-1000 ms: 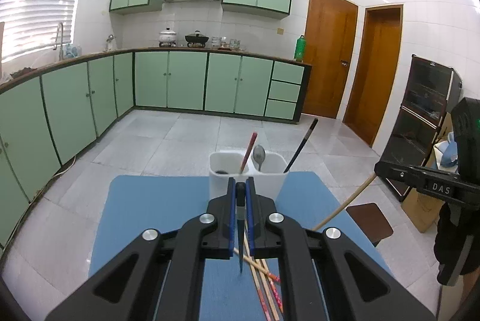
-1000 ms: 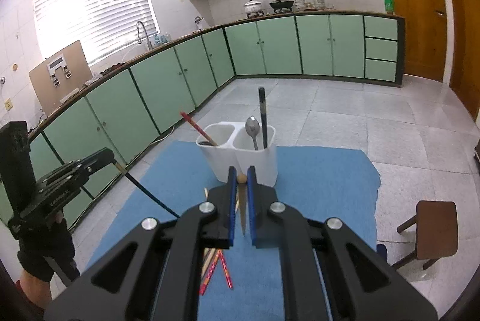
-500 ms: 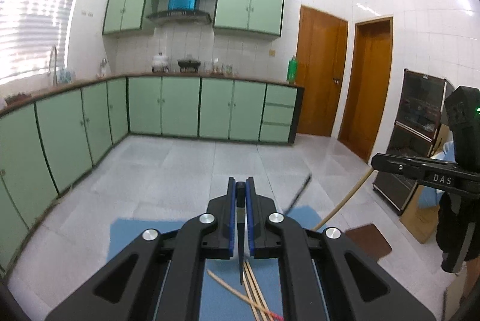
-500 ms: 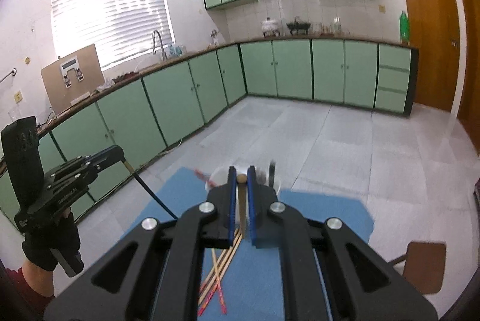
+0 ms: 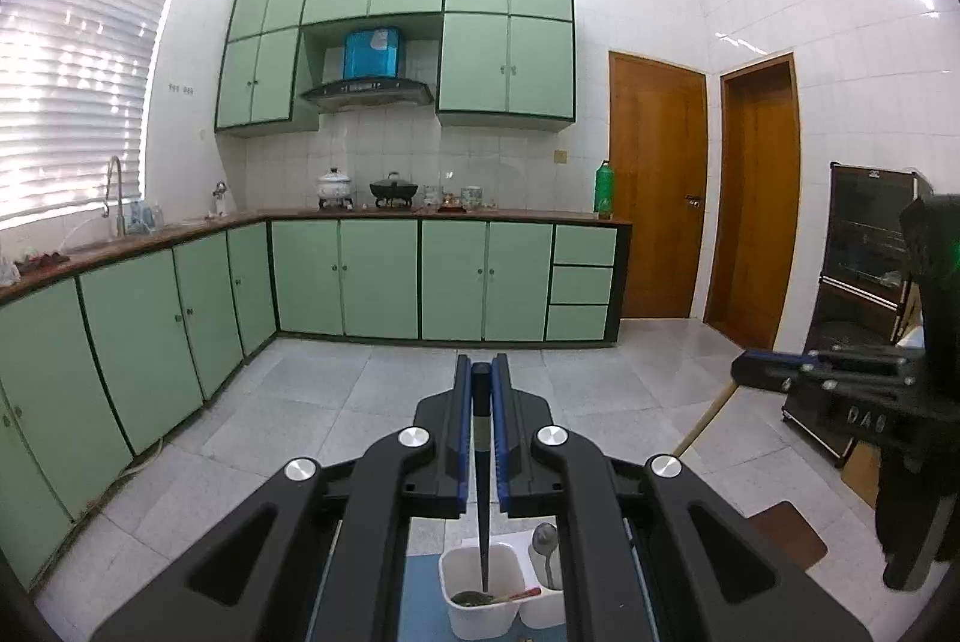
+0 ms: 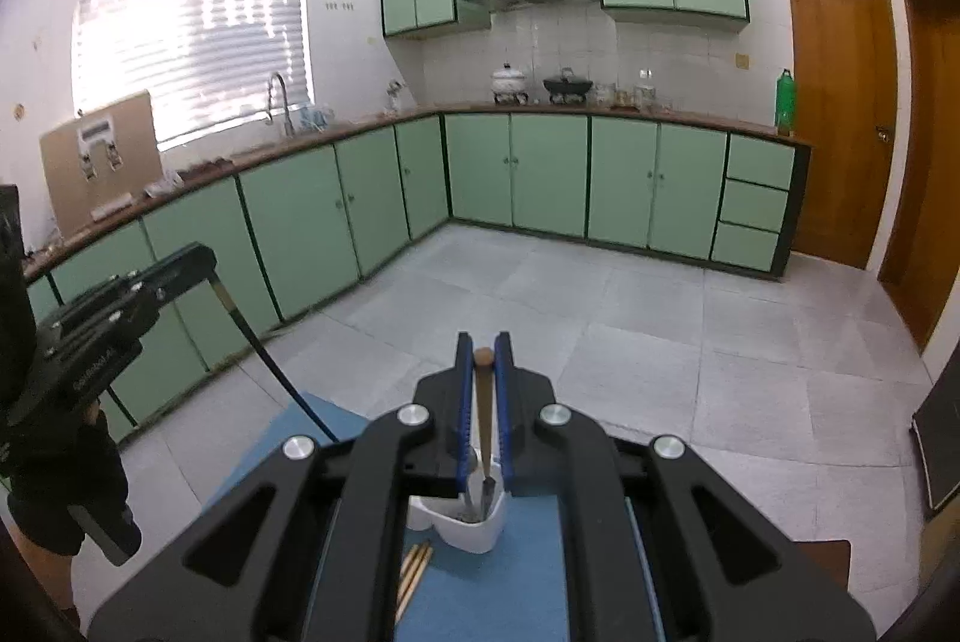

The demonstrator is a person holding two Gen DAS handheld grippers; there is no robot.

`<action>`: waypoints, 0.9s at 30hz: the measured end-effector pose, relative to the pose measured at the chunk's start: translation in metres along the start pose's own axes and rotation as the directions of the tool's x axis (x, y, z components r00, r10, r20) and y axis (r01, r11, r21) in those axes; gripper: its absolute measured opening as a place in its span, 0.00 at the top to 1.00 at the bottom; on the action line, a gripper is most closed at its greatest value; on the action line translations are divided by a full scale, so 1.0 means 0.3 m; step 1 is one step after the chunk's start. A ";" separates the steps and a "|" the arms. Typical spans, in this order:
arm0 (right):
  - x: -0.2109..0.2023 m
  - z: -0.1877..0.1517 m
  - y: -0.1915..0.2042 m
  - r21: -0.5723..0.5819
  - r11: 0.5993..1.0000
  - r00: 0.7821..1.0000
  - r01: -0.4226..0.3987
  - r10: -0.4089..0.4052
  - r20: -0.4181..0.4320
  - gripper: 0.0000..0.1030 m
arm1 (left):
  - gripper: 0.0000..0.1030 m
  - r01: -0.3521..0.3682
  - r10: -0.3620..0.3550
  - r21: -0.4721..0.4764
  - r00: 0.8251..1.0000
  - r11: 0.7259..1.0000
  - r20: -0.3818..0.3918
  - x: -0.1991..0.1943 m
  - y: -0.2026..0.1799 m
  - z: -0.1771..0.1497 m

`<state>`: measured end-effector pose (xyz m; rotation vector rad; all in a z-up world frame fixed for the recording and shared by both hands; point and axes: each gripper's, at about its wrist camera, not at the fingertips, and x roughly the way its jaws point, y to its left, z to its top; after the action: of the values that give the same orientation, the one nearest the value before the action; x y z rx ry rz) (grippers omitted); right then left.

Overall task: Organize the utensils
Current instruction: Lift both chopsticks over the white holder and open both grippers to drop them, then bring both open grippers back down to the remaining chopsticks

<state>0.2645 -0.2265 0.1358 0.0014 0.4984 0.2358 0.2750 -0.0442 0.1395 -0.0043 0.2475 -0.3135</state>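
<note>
My left gripper is shut on a black chopstick that hangs down, tip over the left compartment of the white utensil holder. That compartment holds a red chopstick; a spoon stands in the right one. My right gripper is shut on a wooden chopstick, which points down over the holder. Each view shows the other gripper off to the side, raised above the table: the right gripper and the left gripper.
The holder stands on a blue mat, where loose wooden chopsticks lie in front of it. A brown stool stands on the floor at the right. Green cabinets line the far walls. A gloved hand holds the left tool.
Both grippers have risen from the mat with their chopsticks still clamped. The holder has dropped to the bottom of both views, under the chopstick tips.
</note>
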 end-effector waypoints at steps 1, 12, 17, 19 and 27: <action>0.022 -0.007 0.002 0.001 1.000 1.000 -0.001 0.001 -0.011 0.94 | 0.94 0.003 -0.003 -0.013 1.000 1.000 -0.014 0.029 0.005 -0.017; 0.161 -0.087 0.019 0.015 1.000 0.995 -0.010 0.011 -0.100 0.71 | 0.87 0.002 -0.023 -0.127 0.986 0.992 -0.166 0.196 0.104 -0.142; 0.078 -0.111 -0.024 0.054 0.998 0.999 0.033 -0.030 -0.043 0.40 | 0.66 -0.018 0.000 -0.137 0.991 0.990 -0.134 0.109 0.136 -0.153; 0.031 -0.137 -0.044 0.066 0.996 0.998 0.060 -0.059 -0.016 0.32 | 0.53 -0.032 0.014 -0.140 0.992 0.990 -0.127 0.060 0.141 -0.171; -0.099 -0.374 -0.090 0.097 0.992 0.997 0.080 -0.079 -0.019 0.14 | 0.30 -0.057 0.028 -0.143 0.981 0.988 -0.193 -0.109 0.128 -0.384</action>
<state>0.1920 -0.2656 0.0498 0.0748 0.5237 0.1332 0.2286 0.0064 0.0340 -0.1161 0.4602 -0.2522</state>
